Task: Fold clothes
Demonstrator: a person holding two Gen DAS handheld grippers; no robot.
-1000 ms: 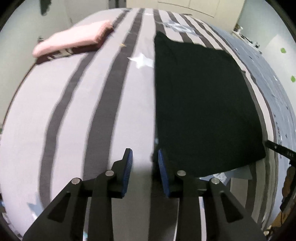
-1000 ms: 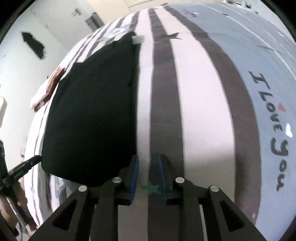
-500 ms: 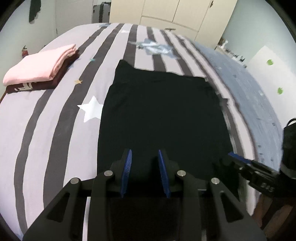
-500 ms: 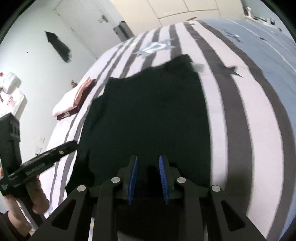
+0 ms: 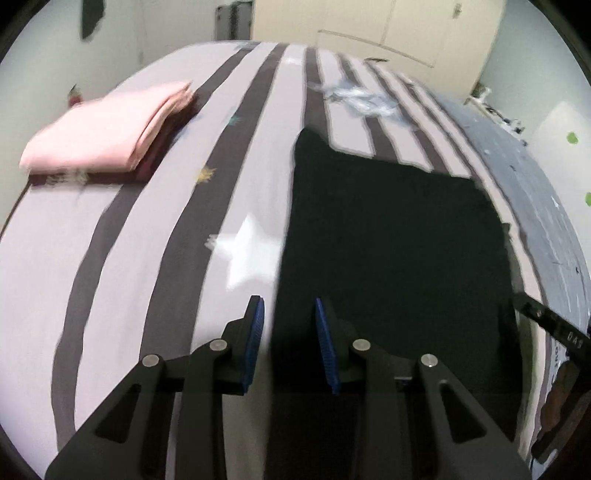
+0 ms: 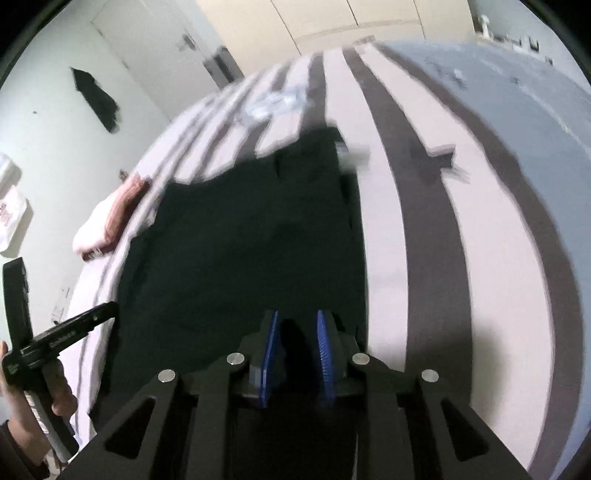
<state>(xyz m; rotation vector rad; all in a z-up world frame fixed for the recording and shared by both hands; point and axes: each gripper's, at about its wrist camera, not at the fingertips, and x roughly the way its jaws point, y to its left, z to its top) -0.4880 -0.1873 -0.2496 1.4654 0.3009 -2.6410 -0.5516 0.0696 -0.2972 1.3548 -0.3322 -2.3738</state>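
Observation:
A black garment [image 5: 388,240] [image 6: 251,240] lies spread flat on the striped bed cover [image 5: 110,258] [image 6: 424,221]. My left gripper [image 5: 288,325] hovers open over the garment's near left corner, its blue pads [image 5: 255,332] apart and straddling the cloth's left edge. My right gripper [image 6: 295,332] is open over the near right part of the garment, dark cloth showing between its pads [image 6: 325,350]. Each gripper shows at the edge of the other's view: the left gripper [image 6: 62,336] and the right gripper [image 5: 546,321].
A folded pink and maroon stack [image 5: 107,129] [image 6: 107,218] rests at the bed's far left. A white star print [image 5: 247,251] lies left of the garment. Cream wardrobe doors [image 5: 369,26] stand beyond the bed. A person's hand [image 6: 55,391] holds the left gripper.
Both grippers swung in from the garment's sides toward its near edge. The left view then shifted back toward the near left corner. Finger gaps look unchanged.

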